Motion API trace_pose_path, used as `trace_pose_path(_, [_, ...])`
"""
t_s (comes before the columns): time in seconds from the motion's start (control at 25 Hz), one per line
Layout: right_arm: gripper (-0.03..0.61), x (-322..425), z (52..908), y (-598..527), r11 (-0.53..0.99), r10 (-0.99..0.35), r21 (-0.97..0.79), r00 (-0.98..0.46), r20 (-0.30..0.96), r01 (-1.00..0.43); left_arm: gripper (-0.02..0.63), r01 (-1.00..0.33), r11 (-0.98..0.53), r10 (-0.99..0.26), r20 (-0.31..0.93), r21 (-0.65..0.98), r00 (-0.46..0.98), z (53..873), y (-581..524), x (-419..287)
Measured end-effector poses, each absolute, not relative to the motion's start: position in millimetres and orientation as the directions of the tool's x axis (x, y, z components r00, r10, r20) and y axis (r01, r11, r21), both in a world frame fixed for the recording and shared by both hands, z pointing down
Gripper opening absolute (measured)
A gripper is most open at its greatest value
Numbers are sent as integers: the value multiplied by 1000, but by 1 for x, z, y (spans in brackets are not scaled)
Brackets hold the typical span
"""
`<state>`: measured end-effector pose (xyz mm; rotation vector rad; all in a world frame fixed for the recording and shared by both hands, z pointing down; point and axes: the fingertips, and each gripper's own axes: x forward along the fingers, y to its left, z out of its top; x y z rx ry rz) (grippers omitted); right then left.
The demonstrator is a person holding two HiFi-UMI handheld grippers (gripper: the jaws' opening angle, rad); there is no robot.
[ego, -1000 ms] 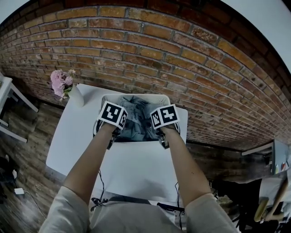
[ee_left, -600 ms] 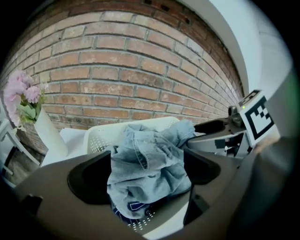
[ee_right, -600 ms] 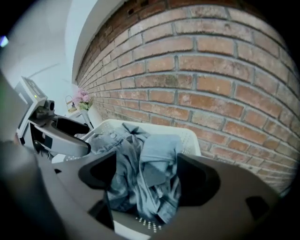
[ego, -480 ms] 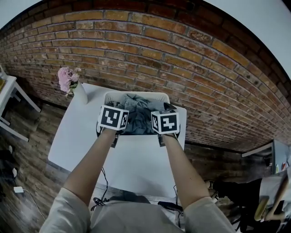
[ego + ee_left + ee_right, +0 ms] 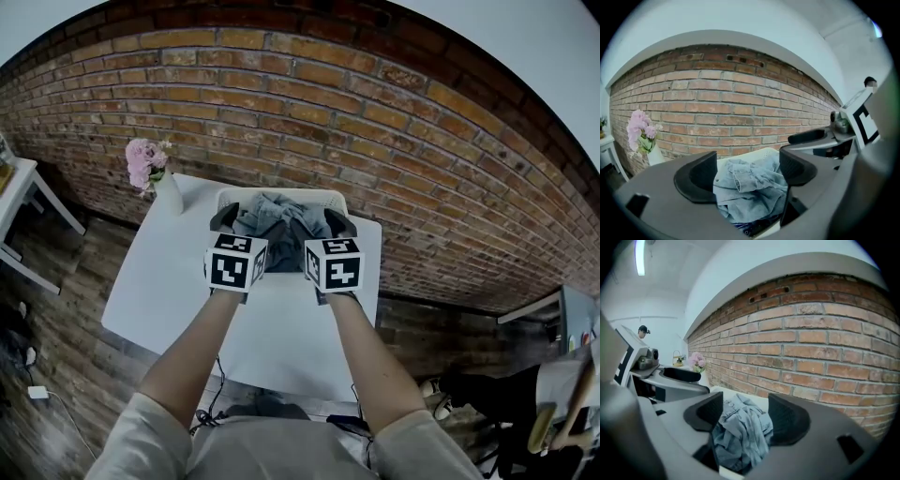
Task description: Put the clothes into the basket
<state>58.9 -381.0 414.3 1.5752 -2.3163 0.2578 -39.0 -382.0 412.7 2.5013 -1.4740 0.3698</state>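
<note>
A white perforated basket (image 5: 330,199) stands at the table's far edge against the brick wall. Crumpled denim clothes (image 5: 274,220) fill it. Both grippers hang side by side in front of the basket's near rim. The jaws of my left gripper (image 5: 225,223) (image 5: 747,172) are closing. The denim clothes (image 5: 750,187) show beyond the gap, and the pads do not press on them. My right gripper (image 5: 337,225) (image 5: 745,414) is also closing, with the denim clothes (image 5: 740,434) behind its gap and untouched. Each gripper view shows the other gripper beside it.
A white vase of pink flowers (image 5: 155,178) stands at the table's far left corner, left of the basket. The white table (image 5: 272,328) runs from the basket back to me. The brick wall (image 5: 375,141) rises right behind the basket. Wooden floor lies on both sides.
Both grippers have lifted from the basket's near rim and drawn closer together. The clothes stay in the basket.
</note>
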Motion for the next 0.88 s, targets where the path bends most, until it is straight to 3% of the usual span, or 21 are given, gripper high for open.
trace_pose_path(0.08, [263, 56, 407, -376, 363, -884, 41, -330, 331, -931, 314, -880, -472, -842, 273, 47, 466, 404, -375, -40])
trace_pose_path(0.16, [193, 55, 399, -370, 351, -899, 63, -317, 301, -934, 104, -878, -477, -852, 220, 43, 474, 394, -366, -40])
trace_pose_path(0.24, [92, 56, 395, -363, 330, -914, 92, -294, 281, -939, 47, -871, -490, -855, 183, 21, 486, 385, -359, -39])
trace_pose_path(0.32, [14, 56, 390, -356, 313, -924, 91, -281, 259, -945, 26, -867, -498, -856, 157, 10, 493, 377, -353, -37])
trace_pose_path(0.36, [7, 55, 387, -352, 314, -927, 82, -287, 244, -946, 13, -867, -498, -857, 143, 17, 495, 373, -349, -37])
trace_pose_path(0.64, [6, 41, 352, -311, 350, -931, 57, -340, 134, -935, 8, -860, -509, -853, 124, 17, 507, 349, -312, -32])
trace_pose_path(0.88, [6, 37, 318, -261, 356, -933, 58, -352, 67, -933, 9, -853, -513, -858, 86, -97, 507, 312, -261, -29])
